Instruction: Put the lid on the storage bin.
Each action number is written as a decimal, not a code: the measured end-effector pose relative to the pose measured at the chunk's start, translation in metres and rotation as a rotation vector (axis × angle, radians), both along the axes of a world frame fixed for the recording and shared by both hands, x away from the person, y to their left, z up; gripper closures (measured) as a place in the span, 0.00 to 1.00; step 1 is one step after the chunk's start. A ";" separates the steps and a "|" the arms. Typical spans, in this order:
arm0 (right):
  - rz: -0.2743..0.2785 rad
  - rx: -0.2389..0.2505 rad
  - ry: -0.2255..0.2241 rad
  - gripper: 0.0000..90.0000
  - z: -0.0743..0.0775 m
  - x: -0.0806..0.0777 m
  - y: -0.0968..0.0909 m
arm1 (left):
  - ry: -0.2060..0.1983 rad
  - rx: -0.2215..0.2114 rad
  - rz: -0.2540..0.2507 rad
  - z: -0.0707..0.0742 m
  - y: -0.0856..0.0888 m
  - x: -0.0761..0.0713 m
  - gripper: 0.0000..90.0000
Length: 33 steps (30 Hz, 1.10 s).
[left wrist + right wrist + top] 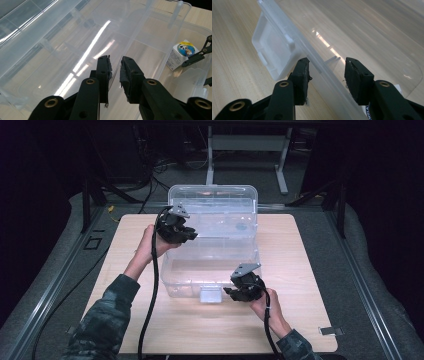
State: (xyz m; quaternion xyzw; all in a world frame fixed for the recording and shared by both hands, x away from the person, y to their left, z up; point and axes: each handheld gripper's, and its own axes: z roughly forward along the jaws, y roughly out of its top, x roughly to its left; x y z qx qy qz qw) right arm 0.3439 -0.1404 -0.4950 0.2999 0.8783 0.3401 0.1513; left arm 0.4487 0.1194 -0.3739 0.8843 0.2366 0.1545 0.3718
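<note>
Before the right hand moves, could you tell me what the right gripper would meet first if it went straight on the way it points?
Probably the clear box's near rim: it already runs between the right gripper's fingers, so the wall is met at once, though depth is hard to judge.

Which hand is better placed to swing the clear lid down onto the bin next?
Left, probably. The left gripper is shut on the raised lid edge; the right gripper straddles the bin front rim.
</note>
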 end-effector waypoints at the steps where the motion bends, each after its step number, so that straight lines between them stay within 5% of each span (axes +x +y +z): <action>1: -0.001 -0.002 0.001 0.61 0.000 0.000 0.000 | 0.000 0.001 -0.002 0.000 0.001 -0.001 0.85; 33: -0.009 0.009 -0.009 0.61 -0.001 0.000 0.001 | -0.011 -0.050 -0.023 -0.009 0.008 -0.029 0.85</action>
